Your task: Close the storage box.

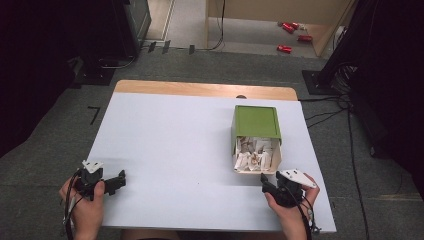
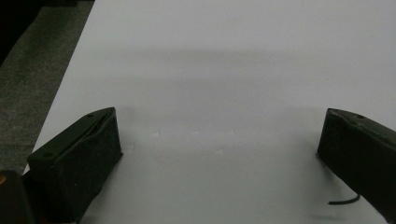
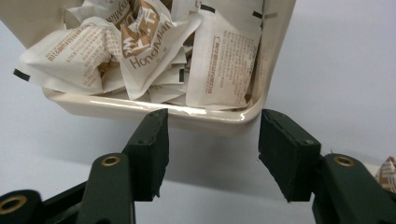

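Observation:
A box with a green lid point(image 1: 256, 121) stands on the right half of the white table point(image 1: 170, 145). Its cream drawer point(image 1: 278, 159) is pulled out toward me and holds several white and brown sachets point(image 1: 255, 152). My right gripper point(image 1: 266, 183) sits just in front of that drawer, open. In the right gripper view the gripper point(image 3: 212, 140) has its jaws apart and empty, with the drawer's rim point(image 3: 140, 108) and the crumpled sachets point(image 3: 140, 51) right beyond them. My left gripper point(image 1: 118, 181) rests at the near left of the table, open point(image 2: 219, 154) over bare table.
Another sachet point(image 3: 387, 173) peeks in on the table at the right edge of the right gripper view. The table's left edge and grey carpet point(image 2: 28, 70) lie close to the left gripper. Black stands, cables point(image 1: 325, 116) and red objects point(image 1: 291, 27) are on the floor beyond.

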Demonstrator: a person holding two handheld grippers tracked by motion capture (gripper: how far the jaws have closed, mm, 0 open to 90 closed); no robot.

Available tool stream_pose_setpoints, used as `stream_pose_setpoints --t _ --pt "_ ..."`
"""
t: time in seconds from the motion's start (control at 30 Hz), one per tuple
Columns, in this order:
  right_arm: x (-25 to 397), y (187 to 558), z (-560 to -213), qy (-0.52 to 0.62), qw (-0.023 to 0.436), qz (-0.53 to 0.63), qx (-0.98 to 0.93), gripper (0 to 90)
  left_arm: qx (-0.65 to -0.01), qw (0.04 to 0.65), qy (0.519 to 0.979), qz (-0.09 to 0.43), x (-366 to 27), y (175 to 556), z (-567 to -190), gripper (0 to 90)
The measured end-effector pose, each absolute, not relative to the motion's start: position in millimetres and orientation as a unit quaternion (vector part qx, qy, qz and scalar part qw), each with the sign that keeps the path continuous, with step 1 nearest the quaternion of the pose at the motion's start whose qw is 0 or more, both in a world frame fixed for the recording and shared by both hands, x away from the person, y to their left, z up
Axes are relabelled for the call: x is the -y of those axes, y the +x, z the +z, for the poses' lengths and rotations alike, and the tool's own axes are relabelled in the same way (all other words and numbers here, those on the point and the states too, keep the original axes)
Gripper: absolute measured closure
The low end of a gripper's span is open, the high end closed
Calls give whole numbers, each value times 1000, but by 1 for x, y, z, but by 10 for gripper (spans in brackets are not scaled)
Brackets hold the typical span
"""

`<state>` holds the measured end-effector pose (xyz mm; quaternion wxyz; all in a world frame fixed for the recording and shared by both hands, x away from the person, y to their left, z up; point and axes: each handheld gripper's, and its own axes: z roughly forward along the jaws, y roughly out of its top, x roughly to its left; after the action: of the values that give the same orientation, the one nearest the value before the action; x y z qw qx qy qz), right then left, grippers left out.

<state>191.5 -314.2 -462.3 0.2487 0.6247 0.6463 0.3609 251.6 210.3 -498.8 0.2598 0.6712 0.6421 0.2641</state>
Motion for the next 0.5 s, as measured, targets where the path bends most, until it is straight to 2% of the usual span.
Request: stream_pose_setpoints --t 0.5 --pt "314 193 -464 622 251 361 -648 448 -642 259 671 264 -210 252 -499 0"
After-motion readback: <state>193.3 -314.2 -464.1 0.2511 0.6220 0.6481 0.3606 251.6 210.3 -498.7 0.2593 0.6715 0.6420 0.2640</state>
